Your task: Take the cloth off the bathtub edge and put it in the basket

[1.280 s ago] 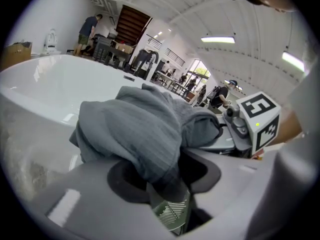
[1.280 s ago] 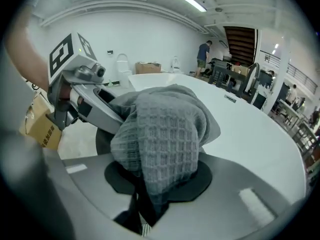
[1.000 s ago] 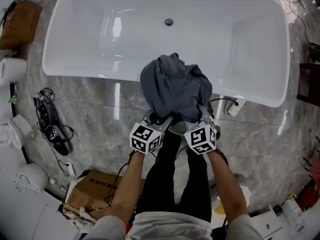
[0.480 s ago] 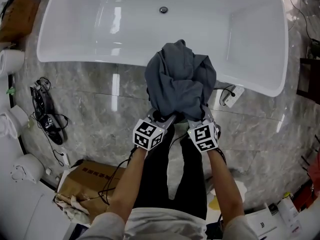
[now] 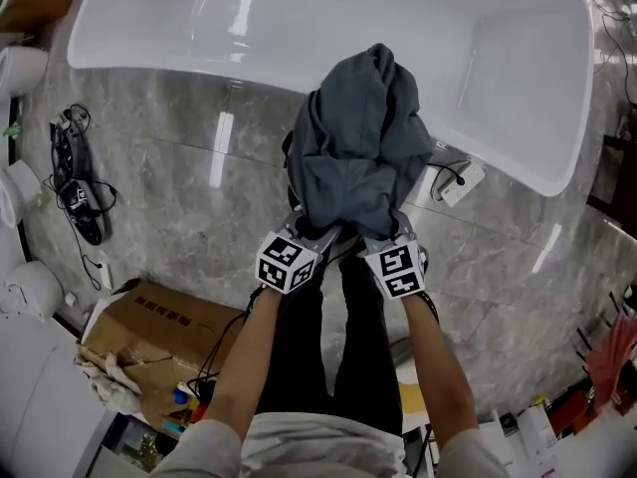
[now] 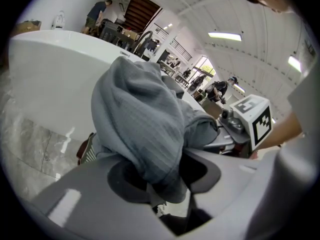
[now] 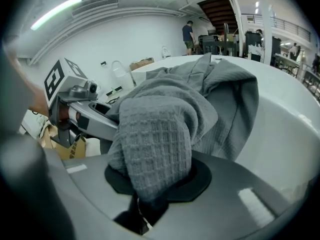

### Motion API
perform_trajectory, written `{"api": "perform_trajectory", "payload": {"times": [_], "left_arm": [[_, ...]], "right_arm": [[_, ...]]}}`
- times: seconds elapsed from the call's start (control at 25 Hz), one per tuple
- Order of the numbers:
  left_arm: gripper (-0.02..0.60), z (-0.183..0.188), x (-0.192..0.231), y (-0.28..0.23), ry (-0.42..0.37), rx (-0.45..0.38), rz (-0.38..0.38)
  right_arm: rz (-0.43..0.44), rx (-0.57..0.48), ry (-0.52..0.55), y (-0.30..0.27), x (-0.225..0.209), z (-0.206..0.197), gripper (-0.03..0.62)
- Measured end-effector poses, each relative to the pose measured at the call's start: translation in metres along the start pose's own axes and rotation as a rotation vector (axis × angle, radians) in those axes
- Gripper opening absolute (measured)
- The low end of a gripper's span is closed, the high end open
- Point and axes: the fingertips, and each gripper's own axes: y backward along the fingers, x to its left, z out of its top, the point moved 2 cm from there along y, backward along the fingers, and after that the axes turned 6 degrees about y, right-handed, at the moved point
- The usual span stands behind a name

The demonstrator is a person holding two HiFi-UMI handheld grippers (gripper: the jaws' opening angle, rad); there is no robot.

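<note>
A grey cloth (image 5: 358, 147) hangs bunched in the air, its far part over the rim of the white bathtub (image 5: 199, 63) and the rest over the marble floor. Both grippers hold its near edge side by side. My left gripper (image 5: 317, 229) is shut on the cloth (image 6: 140, 119), which fills the gap between its jaws. The right gripper (image 5: 383, 232) is likewise shut on a waffle-textured fold of the cloth (image 7: 160, 134). A brown slatted thing (image 6: 86, 150), maybe the basket, peeks out under the cloth in the left gripper view; most of it is hidden.
A white socket block with a cable (image 5: 458, 182) lies on the floor by the tub. A cardboard box (image 5: 149, 337) sits at the lower left. Cables and a dark shoe (image 5: 75, 182) lie at the left, beside white fixtures (image 5: 25, 297).
Both grippers have drawn back from the tub's rim towards me, carrying the cloth with them. The cloth now hangs longer. Neither grip has changed.
</note>
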Motion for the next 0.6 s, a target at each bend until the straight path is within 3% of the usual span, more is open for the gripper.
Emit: {"api": "perform_trajectory", "payload": {"times": [0.32, 0.6], "left_arm": [[0.202, -0.053, 0.017, -0.008, 0.064, 0.039, 0.034], [0.201, -0.044, 0.036, -0.036, -0.002, 0.117, 0.005]], "right_arm": [[0.077, 0.078, -0.025, -0.022, 0.024, -0.049, 0.098], [0.046, 0.127, -0.182, -0.037, 0.008, -0.073, 0.1]]}}
